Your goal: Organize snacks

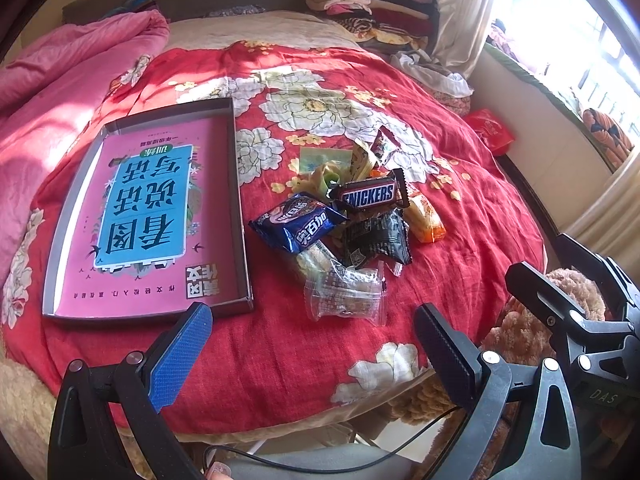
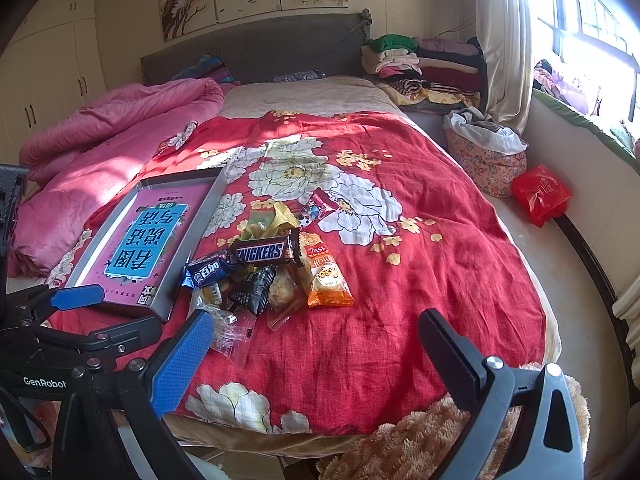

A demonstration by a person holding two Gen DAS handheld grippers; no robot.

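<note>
A pile of wrapped snacks lies on the red floral bedspread (image 1: 460,264): a Snickers bar (image 1: 370,194) (image 2: 266,252) on top, a blue biscuit pack (image 1: 298,222) (image 2: 212,268), a black packet (image 1: 378,238) (image 2: 254,288), an orange packet (image 1: 426,216) (image 2: 326,278) and a clear packet (image 1: 348,294) (image 2: 230,334). A shallow grey box (image 1: 239,216) (image 2: 200,236) with a pink and blue printed bottom lies left of the pile. My left gripper (image 1: 312,338) is open and empty, just short of the clear packet. My right gripper (image 2: 316,342) is open and empty, near the pile's front right.
A pink quilt (image 1: 76,60) is bunched at the bed's left. Folded clothes (image 2: 424,64) are stacked by the headboard. A red bag (image 2: 540,194) and a floral basket (image 2: 486,160) sit by the window side. A brown plush blanket (image 2: 416,440) hangs at the bed's near edge.
</note>
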